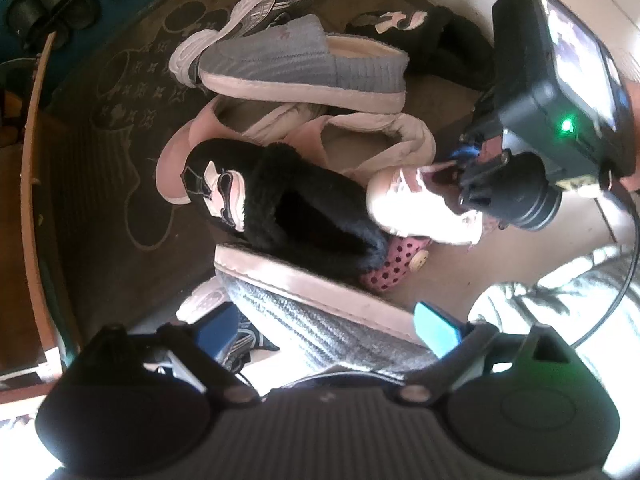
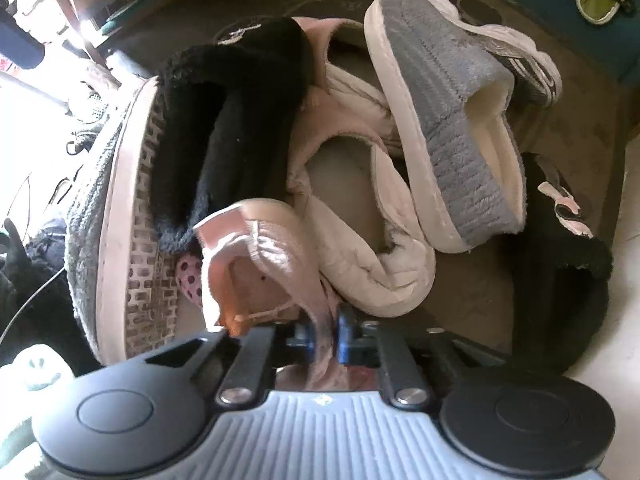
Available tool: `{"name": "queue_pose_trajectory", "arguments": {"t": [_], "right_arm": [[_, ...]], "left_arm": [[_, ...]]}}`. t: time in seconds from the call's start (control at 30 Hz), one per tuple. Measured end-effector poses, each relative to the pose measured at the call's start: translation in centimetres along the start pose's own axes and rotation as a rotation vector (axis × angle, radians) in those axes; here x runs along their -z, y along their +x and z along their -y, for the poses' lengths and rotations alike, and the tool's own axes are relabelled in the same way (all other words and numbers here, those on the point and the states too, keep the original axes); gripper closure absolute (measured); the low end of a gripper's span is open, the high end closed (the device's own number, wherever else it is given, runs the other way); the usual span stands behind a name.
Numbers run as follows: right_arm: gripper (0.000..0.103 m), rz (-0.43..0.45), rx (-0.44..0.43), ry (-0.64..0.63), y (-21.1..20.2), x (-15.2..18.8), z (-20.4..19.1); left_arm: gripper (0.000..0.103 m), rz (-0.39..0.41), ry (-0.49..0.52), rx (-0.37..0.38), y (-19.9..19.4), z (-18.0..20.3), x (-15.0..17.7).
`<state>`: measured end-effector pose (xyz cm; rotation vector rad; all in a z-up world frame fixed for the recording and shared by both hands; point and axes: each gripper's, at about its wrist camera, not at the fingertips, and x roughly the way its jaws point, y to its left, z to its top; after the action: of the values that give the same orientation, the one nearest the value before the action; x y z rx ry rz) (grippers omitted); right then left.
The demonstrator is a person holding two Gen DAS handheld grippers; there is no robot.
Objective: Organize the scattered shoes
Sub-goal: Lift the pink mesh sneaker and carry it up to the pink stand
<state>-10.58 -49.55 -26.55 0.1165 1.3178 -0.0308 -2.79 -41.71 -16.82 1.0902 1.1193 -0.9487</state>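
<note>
**Pink shoe pinched at the rim as the pile waits to be sorted**

The right gripper is clamped on the thin collar of a small pale pink shoe, its blue pads pressing the fabric flat between them; in the right wrist view the shoe sits at 6 o'clock, at the near edge of the heap on the dark mat. The left gripper hangs with jaws released wide, straddling a grey knit slipper without squeezing it.

A black furry slipper leans on the pink shoe's toe at 10 o'clock, and a white quilted slipper crowds it at 2 o'clock. The grip is on soft fabric only, so a straight, slow lift looks wisest, letting neighbours slide off rather than drag along. A blue-grey slipper lies further off at 1 o'clock.
</note>
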Motion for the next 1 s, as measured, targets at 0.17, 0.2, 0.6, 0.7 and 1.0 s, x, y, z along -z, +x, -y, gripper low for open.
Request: {"name": "queue_pose_trajectory", "arguments": {"t": [0.17,0.2,0.6,0.7,1.0], "right_arm": [[0.098,0.004,-0.06,0.118,-1.2,-0.2,0.9],[0.098,0.008,-0.069,0.123,-1.6,-0.3,0.9],[0.098,0.134,-0.155,0.068,-8.1,-4.5,-2.1],[0.098,0.169,-0.169,0.04,-9.3,-6.5,-3.1],[0.098,0.26,-0.211,-0.08,-13.2,-13.6,-7.4]], "left_arm": [[0.016,0.039,-0.033,-0.032,-1.0,-0.8,0.3],[0.018,0.045,-0.039,-0.036,-1.3,-1.0,0.3],[0.026,0.133,-0.114,-0.098,-5.1,-3.9,1.0],[0.026,0.166,-0.177,-0.109,-6.3,-5.1,1.3],[0.0,0.26,-0.371,-0.253,-10.7,-10.3,2.7]]}}
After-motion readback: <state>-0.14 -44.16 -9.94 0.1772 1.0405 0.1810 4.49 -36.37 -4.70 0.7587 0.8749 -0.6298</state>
